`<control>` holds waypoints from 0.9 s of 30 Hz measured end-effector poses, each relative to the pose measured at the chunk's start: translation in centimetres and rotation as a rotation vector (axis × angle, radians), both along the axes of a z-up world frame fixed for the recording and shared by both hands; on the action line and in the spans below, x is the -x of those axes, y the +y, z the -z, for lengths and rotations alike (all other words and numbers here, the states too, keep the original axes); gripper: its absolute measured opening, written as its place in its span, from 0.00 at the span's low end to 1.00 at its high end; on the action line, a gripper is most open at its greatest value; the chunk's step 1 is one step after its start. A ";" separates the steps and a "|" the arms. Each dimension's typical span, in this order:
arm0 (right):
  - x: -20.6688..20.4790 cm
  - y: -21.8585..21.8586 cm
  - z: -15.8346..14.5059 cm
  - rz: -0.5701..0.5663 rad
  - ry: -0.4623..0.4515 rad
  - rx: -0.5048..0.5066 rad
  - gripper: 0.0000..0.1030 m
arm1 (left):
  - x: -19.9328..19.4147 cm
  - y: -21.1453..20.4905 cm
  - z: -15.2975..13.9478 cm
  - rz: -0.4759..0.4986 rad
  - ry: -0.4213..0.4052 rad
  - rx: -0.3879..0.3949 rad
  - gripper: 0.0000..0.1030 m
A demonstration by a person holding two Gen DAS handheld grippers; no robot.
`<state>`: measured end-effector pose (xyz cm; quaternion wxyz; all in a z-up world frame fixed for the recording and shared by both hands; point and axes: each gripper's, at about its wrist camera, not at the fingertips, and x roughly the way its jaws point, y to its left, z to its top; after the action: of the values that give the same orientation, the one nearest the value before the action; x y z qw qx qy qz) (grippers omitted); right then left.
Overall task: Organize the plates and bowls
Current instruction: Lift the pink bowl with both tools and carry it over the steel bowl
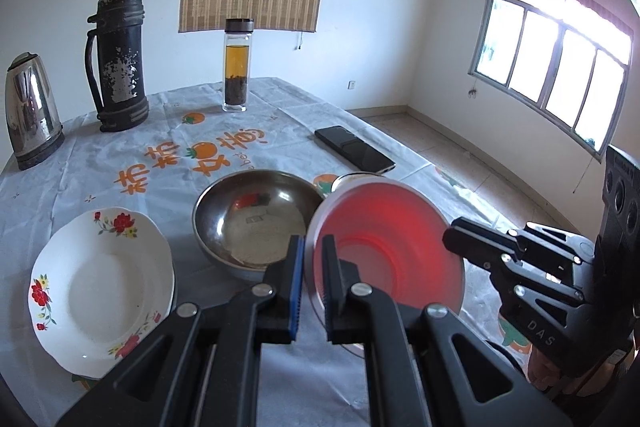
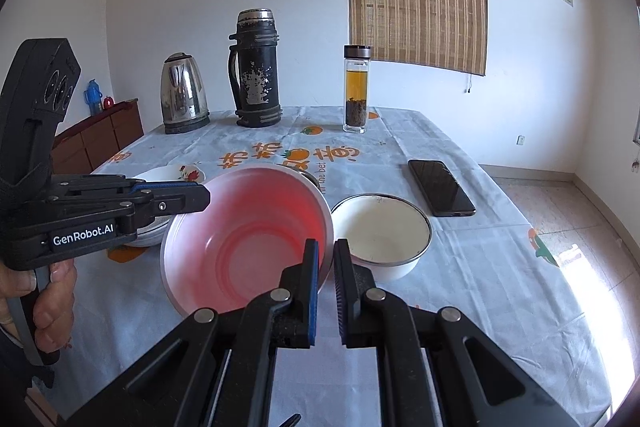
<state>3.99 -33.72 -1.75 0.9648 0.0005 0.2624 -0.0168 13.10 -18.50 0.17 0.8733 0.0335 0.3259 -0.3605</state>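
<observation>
A red plastic bowl [image 1: 384, 239] is held tilted above the table by both grippers. My left gripper [image 1: 312, 247] is shut on its left rim, and also shows in the right wrist view [image 2: 200, 195]. My right gripper [image 2: 326, 251] is shut on the bowl's [image 2: 248, 235] right rim, and also shows in the left wrist view [image 1: 452, 239]. A steel bowl [image 1: 256, 219] sits just behind the left fingers. A white flowered plate [image 1: 100, 291] lies left of it. A white enamel bowl [image 2: 380, 231] sits on the table right of the red bowl.
At the table's back stand a steel kettle [image 1: 32, 111], a black thermos [image 1: 118, 55] and a glass tea bottle [image 1: 237, 67]. A black phone [image 1: 354, 149] lies at the right, near the table edge. A printed cloth [image 1: 160, 147] covers the table.
</observation>
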 end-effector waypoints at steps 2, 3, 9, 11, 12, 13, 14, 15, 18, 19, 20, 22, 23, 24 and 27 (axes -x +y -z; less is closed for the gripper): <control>0.0 -0.1 -0.2 0.000 -0.006 0.000 0.08 | -0.2 -0.1 -0.3 -0.006 -0.001 0.006 0.05; 0.0 -0.2 -0.4 0.000 -0.009 -0.001 0.08 | -0.3 -0.1 -0.4 -0.009 0.000 0.010 0.05; -0.3 -0.2 -1.2 -0.002 -0.035 0.001 0.08 | -0.9 -0.1 -1.7 -0.036 -0.004 0.041 0.05; -0.6 -0.2 -1.7 -0.006 -0.043 0.003 0.08 | -1.1 0.0 -2.2 -0.052 -0.008 0.047 0.05; -0.7 -0.2 -2.0 -0.010 -0.049 0.003 0.08 | -1.2 0.0 -2.4 -0.060 -0.008 0.048 0.05; -0.8 -0.2 -2.4 -0.014 -0.056 0.007 0.08 | -1.4 0.0 -2.7 -0.069 -0.009 0.050 0.05; -1.1 -0.1 -2.8 -0.018 -0.062 0.012 0.08 | -1.7 0.0 -3.0 -0.079 -0.006 0.053 0.05; -1.2 -0.1 -3.2 -0.021 -0.069 0.015 0.08 | -1.9 0.0 -3.2 -0.088 -0.003 0.058 0.05; -1.6 0.0 -4.2 -0.026 -0.089 0.031 0.08 | -2.1 -0.1 -4.1 -0.108 -0.015 0.072 0.05; -1.7 -0.1 -4.5 -0.026 -0.096 0.033 0.08 | -2.2 -0.1 -4.4 -0.114 -0.021 0.076 0.05; -1.8 -0.1 -4.8 -0.026 -0.102 0.034 0.08 | -2.2 -0.1 -4.7 -0.120 -0.026 0.078 0.05; -2.2 -0.2 -5.2 -0.026 -0.110 0.029 0.08 | -2.4 -0.2 -5.1 -0.137 -0.032 0.077 0.05; -2.3 -0.3 -5.4 -0.026 -0.115 0.027 0.08 | -2.5 -0.3 -5.2 -0.142 -0.035 0.078 0.05; -2.4 -0.3 -5.5 -0.025 -0.120 0.028 0.08 | -2.7 -0.3 -5.2 -0.149 -0.035 0.078 0.05; -3.0 -0.4 -5.7 -0.023 -0.128 0.024 0.08 | -3.3 -0.5 -4.8 -0.165 -0.039 0.070 0.05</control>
<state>7.03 -34.10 3.90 0.9797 -0.0129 0.1998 -0.0087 16.42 -19.03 5.01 0.9070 -0.0168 0.2977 -0.2975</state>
